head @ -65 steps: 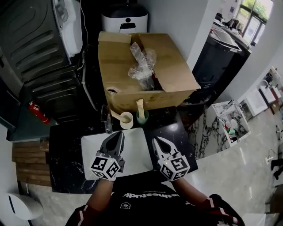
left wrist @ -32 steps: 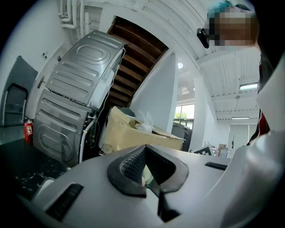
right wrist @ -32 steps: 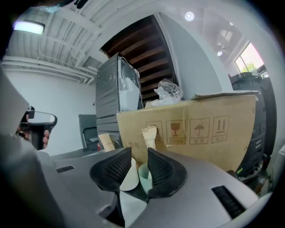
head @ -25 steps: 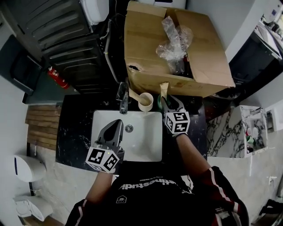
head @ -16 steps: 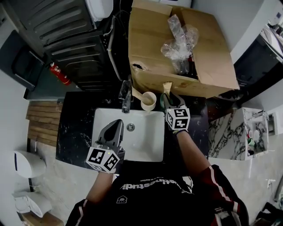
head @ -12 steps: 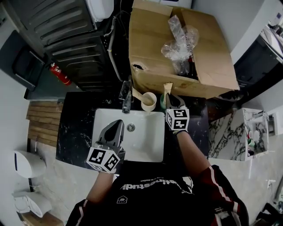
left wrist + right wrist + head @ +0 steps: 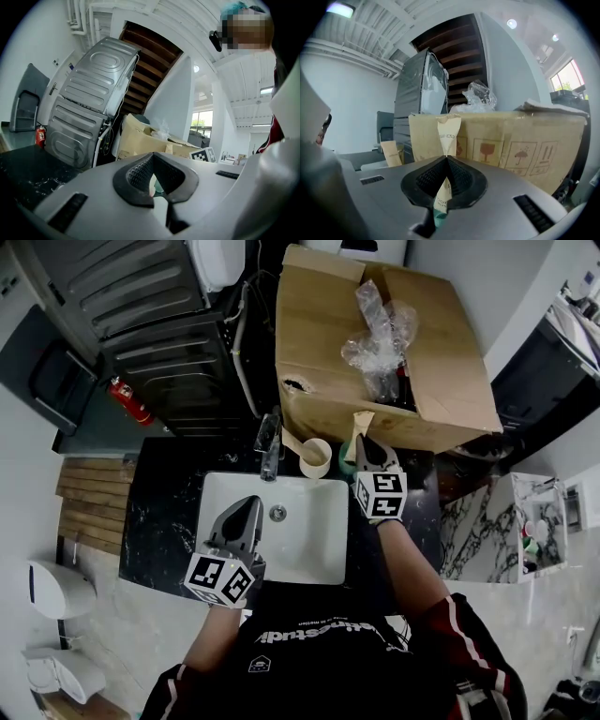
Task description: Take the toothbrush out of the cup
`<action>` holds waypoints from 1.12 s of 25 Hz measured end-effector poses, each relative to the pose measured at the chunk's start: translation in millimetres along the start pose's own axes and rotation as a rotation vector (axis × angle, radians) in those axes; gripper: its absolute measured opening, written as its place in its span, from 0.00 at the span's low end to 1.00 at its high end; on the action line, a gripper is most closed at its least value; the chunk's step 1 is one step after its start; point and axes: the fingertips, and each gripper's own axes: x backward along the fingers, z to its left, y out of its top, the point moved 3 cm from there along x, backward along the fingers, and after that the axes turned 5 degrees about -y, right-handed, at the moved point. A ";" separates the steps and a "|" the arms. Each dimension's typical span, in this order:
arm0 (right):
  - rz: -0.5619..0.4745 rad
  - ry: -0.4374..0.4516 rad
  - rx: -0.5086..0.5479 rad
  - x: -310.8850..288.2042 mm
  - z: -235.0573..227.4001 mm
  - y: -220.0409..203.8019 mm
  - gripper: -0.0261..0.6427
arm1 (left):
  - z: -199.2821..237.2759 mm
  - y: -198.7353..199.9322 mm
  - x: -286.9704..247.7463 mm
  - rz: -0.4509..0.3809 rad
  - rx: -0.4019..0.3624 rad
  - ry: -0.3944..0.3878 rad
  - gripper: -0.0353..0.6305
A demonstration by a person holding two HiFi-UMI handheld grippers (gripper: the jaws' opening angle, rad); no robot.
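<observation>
— What moved?
— Your right gripper, open a second ago, has clamped the paper-wrapped toothbrush and lifted slightly.
— Where?
— Upper centre: in front of the cardboard box, past the sink. Your left gripper, closed and empty, hovers lower left; the toothbrush stands at the green cup.

Two cups are counted, beige cup and green cup; two of wrapped toothbrush; one cardboard box, one sink, one faucet.
</observation>
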 end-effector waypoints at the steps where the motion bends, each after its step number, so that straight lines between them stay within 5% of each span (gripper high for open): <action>1: -0.021 0.000 0.005 3.7 -0.2 10.7 0.09 | -2.2 0.7 0.4 -0.004 -0.001 -0.006 0.07; 8: -0.105 -0.005 0.033 20.7 -3.6 60.5 0.09 | -18.2 4.3 1.5 -0.016 0.004 -0.035 0.07; 28: -0.090 -0.027 -0.121 196.7 30.5 40.8 0.09 | -53.0 3.3 -25.1 -0.004 0.002 -0.196 0.07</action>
